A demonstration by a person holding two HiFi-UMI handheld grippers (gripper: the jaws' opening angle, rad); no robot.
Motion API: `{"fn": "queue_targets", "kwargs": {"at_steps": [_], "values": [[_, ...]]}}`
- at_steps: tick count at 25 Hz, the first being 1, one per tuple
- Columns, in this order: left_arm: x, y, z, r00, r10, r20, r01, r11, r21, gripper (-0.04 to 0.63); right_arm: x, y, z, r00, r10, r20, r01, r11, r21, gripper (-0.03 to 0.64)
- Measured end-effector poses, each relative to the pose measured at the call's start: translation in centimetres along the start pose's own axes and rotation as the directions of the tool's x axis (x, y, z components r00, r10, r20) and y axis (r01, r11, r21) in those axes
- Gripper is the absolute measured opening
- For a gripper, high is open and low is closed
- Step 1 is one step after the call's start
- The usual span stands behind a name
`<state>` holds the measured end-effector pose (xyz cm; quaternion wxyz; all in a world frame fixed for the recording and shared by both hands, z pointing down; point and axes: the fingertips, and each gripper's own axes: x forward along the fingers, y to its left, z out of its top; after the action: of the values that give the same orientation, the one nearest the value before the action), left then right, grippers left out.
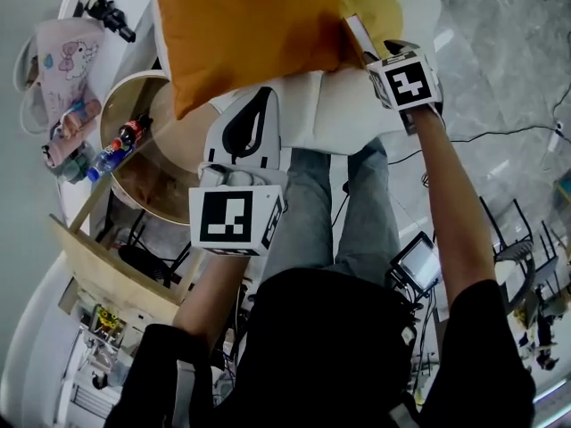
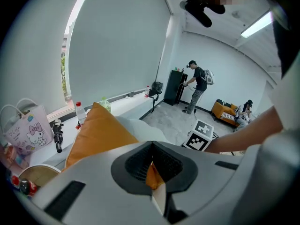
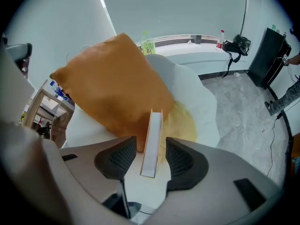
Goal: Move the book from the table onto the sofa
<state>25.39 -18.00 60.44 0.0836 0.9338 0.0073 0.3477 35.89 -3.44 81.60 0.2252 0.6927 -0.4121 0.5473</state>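
Note:
The book (image 3: 153, 125) stands on its edge on the white sofa (image 3: 197, 93) and leans against the orange cushion (image 3: 112, 83). My right gripper (image 3: 151, 143) hangs just above it, open; its pads flank the book's near end without touching it. In the head view the right gripper (image 1: 379, 53) is at the cushion's (image 1: 250, 25) right corner, where a sliver of the book (image 1: 359, 34) shows. My left gripper (image 1: 257, 101) hovers over the sofa's front (image 1: 330, 105) with nothing in it. Its pads (image 2: 140, 161) meet at the tips, and only cushion shows through the slit below.
Left of the sofa stands a round wooden table (image 1: 120, 101) with bottles (image 1: 120, 145), a pink bag (image 1: 62, 69) and a black device (image 1: 111, 12). A wooden shelf (image 1: 107, 270) is below it. A small monitor (image 1: 417, 264) and cables lie on the floor. Far off, a person (image 2: 197, 86) stands by a black cabinet (image 2: 174, 86).

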Motion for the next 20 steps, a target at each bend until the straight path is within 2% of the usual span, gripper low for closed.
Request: {"fn": "queue_targets", "kwargs": {"at_steps": [6, 12, 16, 20], "values": [[-1.2, -2.9, 2.1, 1.0, -0.004, 0.027, 0.003, 0.999, 0.05, 0.009, -5.8, -0.5, 0.5, 0.997, 0.024, 0.077, -0.025, 1.0, 0.009, 0.19], [-3.5, -5.8, 5.1, 0.997, -0.003, 0.073, -0.003, 0.997, 0.078, 0.009, -14.2, -0.7, 1.7, 0.978, 0.016, 0.206, -0.013, 1.0, -0.013, 0.149], [-5.2, -7.1, 7.7, 0.994, -0.006, 0.113, -0.006, 0.994, 0.105, 0.009, -20.7, -0.4, 3.0, 0.955, -0.011, 0.298, 0.026, 0.999, -0.045, 0.084], [-7.0, -7.8, 10.3, 0.987, -0.015, 0.158, -0.006, 0.991, 0.135, 0.009, -27.5, -0.3, 4.6, 0.916, -0.053, 0.398, 0.087, 0.994, -0.068, 0.033]]}}
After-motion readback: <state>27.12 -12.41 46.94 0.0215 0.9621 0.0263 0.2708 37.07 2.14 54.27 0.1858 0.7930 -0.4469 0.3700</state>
